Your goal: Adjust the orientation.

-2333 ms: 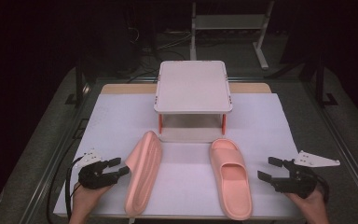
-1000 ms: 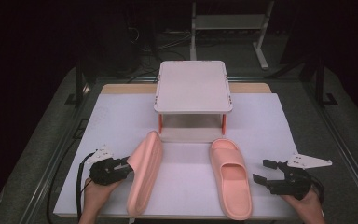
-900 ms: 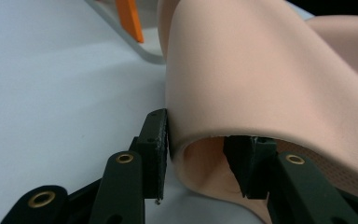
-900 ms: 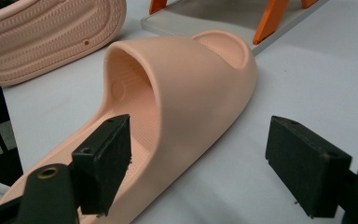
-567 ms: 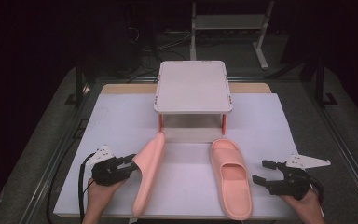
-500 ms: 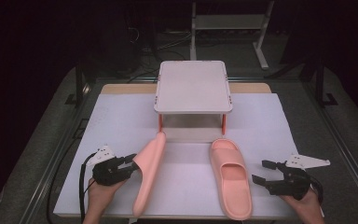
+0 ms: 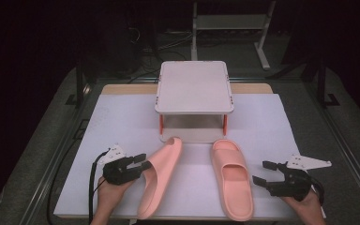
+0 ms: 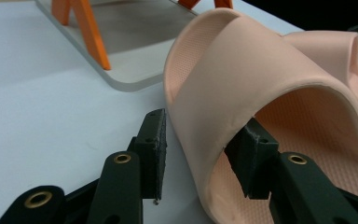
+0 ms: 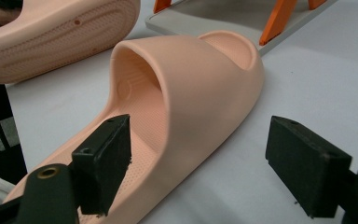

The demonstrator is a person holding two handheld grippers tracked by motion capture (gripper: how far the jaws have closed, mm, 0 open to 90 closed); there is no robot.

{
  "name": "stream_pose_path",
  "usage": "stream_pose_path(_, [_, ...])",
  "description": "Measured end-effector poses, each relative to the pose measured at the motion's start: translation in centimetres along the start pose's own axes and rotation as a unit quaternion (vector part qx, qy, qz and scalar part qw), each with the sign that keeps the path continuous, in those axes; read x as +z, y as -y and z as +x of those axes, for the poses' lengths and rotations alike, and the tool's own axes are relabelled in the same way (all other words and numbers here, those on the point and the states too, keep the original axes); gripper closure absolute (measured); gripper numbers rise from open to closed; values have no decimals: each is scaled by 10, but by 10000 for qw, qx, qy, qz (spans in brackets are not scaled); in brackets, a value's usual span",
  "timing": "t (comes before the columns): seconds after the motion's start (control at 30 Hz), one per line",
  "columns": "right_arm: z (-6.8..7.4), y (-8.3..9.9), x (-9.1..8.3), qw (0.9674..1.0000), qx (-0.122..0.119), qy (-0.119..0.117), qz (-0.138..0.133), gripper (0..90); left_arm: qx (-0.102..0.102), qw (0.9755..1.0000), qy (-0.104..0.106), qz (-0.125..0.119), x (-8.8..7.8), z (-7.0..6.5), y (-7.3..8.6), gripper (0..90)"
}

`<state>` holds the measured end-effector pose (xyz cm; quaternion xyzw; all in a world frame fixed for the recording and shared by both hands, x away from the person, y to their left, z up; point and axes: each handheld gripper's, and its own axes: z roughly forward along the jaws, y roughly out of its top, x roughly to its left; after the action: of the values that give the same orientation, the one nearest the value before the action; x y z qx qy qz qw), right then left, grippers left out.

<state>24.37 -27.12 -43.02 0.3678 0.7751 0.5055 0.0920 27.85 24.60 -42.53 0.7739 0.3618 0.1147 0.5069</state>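
Note:
Two peach slippers lie on the white sheet. The left slipper (image 7: 161, 176) (image 8: 242, 79) stands tilted on its edge with its sole toward the right slipper. My left gripper (image 7: 143, 161) (image 8: 200, 154) is shut on its strap, one jaw outside it and one under it. The right slipper (image 7: 232, 180) (image 9: 200, 79) lies flat, toe toward the stand. My right gripper (image 7: 262, 172) (image 9: 200, 163) is open beside that slipper's right side. One of its jaws hangs over the footbed and the other over the sheet, and neither touches.
A small grey stand (image 7: 194, 86) with orange legs sits behind the slippers, its base plate (image 8: 135, 70) just beyond the left slipper's toe. The white sheet (image 7: 122, 126) covers the table, with dark floor and a metal frame beyond.
My left gripper moved right onto the left slipper's strap. The slipper's toe end swung right toward the stand and it tipped further. The right gripper and right slipper stayed put.

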Motion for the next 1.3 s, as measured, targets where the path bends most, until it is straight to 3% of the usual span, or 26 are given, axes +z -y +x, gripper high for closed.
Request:
stream_pose_path(0.23, [2,-1,1,10000,-41,-43,13,218,172,9997,108,115,7,-7,0,468])
stream_pose_path(0.4, [3,-2,1,9999,-69,-142,0,235,427,9986,169,272,15,-13,0,389])
stream_pose_path(0.67, [7,-4,4,9996,-105,-272,67,249,639,9967,247,432,23,-23,0,341])
stream_pose_path(1.3, [12,-5,11,9989,-199,-333,248,288,698,9959,285,508,25,-24,1,334])
